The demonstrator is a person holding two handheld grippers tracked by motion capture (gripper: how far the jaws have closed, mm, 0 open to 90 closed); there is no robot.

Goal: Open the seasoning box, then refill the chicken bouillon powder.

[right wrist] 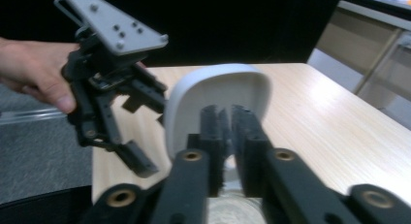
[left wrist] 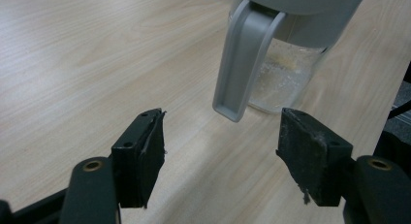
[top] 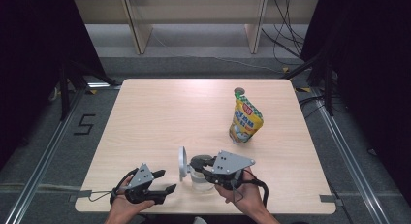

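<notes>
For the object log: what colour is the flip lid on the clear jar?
Light grey; the lid shows best in the left gripper view, hanging open against the jar.

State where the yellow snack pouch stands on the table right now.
In the high view, the yellow pouch stands upright on the right half of the table, toward the far edge, beside a small round lid and well beyond the clear jar.

My left gripper (top: 164, 181) is black, with a grey three-cornered plate dotted with small screws on top and a thin black cable looping off behind. My right gripper (top: 199, 162) is the same build, its thicker cable curling past my wrist. Brass-coloured pivots sit in the arms; the pads (left wrist: 310, 151) look scuffed. My forearms are bare.
</notes>
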